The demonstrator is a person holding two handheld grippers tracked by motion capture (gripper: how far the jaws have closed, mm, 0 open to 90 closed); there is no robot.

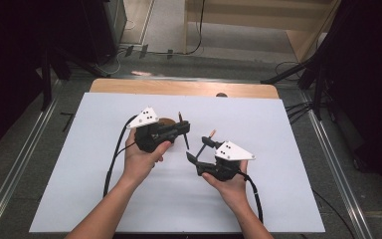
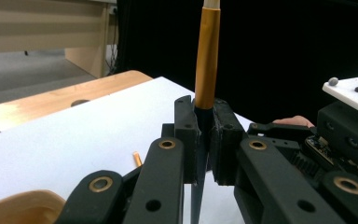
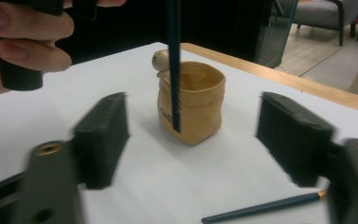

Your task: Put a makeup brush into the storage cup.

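My left gripper (image 1: 184,130) (image 2: 205,135) is shut on a dark blue pencil (image 2: 207,56) with a gold band, which stands upright between the pads. In the right gripper view that pencil (image 3: 173,65) hangs in front of a tan cup (image 3: 191,102) with a small figure on its rim. The cup (image 1: 166,120) sits just behind the left gripper. My right gripper (image 1: 199,152) (image 3: 198,135) is open and holds nothing. A second dark pencil (image 3: 265,205) (image 1: 209,138) lies on the sheet by its right jaw.
A white sheet (image 1: 278,124) covers the table, with a strip of bare wood (image 1: 184,88) along the far edge. Metal rails run down both sides of the table. Cables trail from both grippers toward the person.
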